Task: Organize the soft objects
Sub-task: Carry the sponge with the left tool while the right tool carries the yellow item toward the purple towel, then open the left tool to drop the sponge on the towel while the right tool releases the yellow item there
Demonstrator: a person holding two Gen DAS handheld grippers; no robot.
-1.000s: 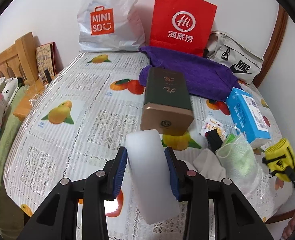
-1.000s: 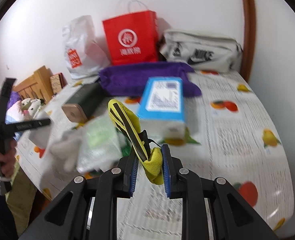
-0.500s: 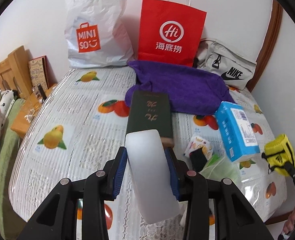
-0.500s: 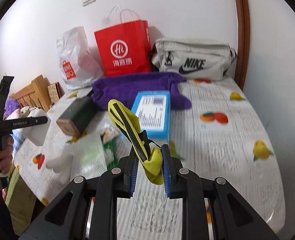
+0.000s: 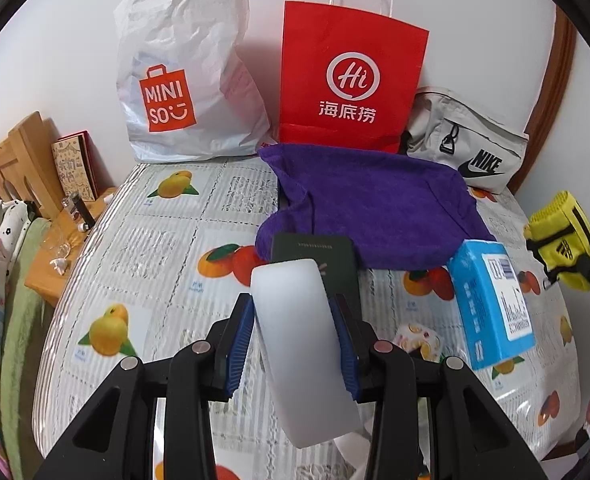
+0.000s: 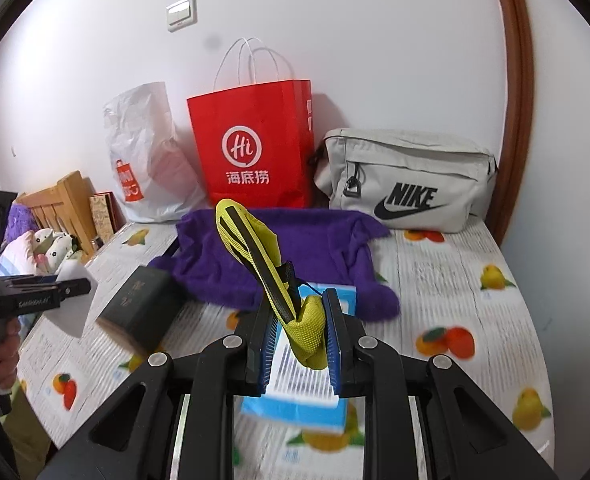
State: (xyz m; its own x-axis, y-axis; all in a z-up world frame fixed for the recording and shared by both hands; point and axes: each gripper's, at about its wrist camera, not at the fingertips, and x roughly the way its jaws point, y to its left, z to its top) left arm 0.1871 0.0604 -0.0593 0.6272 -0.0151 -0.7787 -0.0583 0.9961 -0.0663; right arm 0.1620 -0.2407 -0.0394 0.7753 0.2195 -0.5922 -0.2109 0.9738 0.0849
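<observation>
My left gripper [image 5: 293, 342] is shut on a white foam block [image 5: 301, 344] and holds it above the bed, just in front of a dark green box [image 5: 319, 258]. My right gripper [image 6: 298, 346] is shut on a yellow mesh pouch with black stripes [image 6: 263, 258], held above a blue tissue box [image 6: 295, 376]. The pouch also shows at the right edge of the left wrist view [image 5: 563, 236]. A purple towel [image 5: 375, 204] lies spread at the back of the bed. The left gripper with the foam block shows at the left of the right wrist view [image 6: 71, 284].
A white Miniso bag [image 5: 187, 68], a red paper bag [image 5: 351, 80] and a grey Nike bag [image 5: 467, 140] stand against the wall. The bed has a fruit-print cover [image 5: 135, 248]. A wooden headboard [image 5: 7, 164] and side shelf are at the left.
Both grippers have risen and moved toward the wall with their loads. The green box and the blue box now lie lower in the views; the small items at the front are out of sight.
</observation>
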